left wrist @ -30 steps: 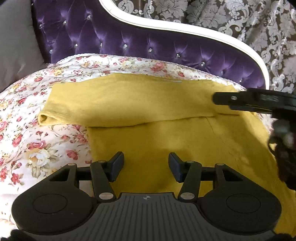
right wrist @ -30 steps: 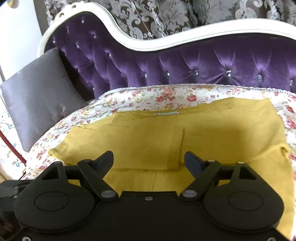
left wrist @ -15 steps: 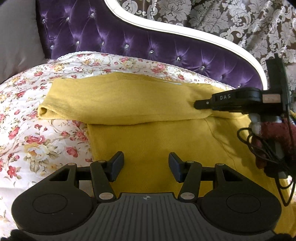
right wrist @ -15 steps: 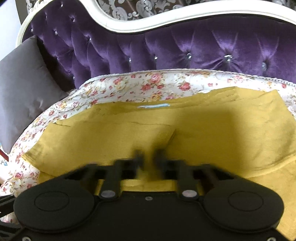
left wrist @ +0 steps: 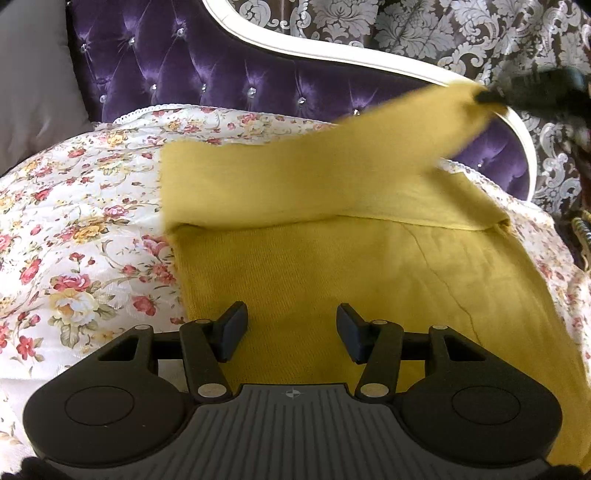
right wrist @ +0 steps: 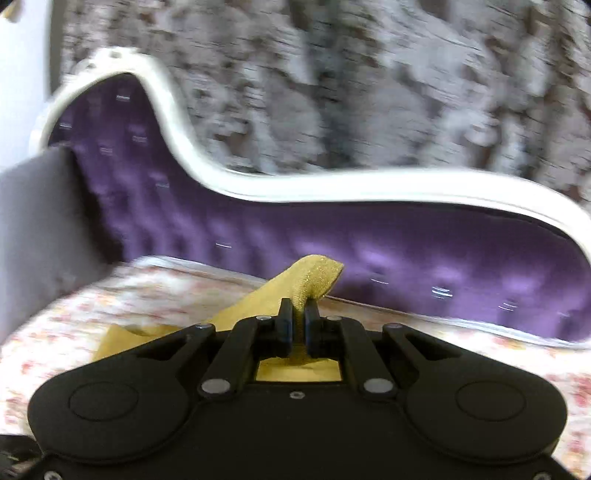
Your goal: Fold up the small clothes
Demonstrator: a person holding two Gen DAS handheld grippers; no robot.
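A mustard-yellow garment [left wrist: 332,258] lies on the floral-covered seat, its body spread flat. My left gripper [left wrist: 291,328] hovers open just over the garment's near part, nothing between its fingers. My right gripper [right wrist: 299,325] is shut on a folded tip of the yellow garment [right wrist: 314,275], which sticks up between the pads. In the left wrist view that right gripper [left wrist: 484,96] appears blurred at the upper right, holding the sleeve lifted off the seat in a slanting band toward the sofa back.
The purple tufted sofa back [left wrist: 221,70] with its white frame [left wrist: 332,55] rises right behind the garment. A grey cushion [left wrist: 33,92] leans at the left. Floral cover [left wrist: 74,240] stretches left of the garment. Patterned curtain [left wrist: 443,29] hangs behind.
My right gripper closed on the sleeve end and rose up and to the right, pulling the sleeve off the seat. The left gripper stayed where it was, still open.
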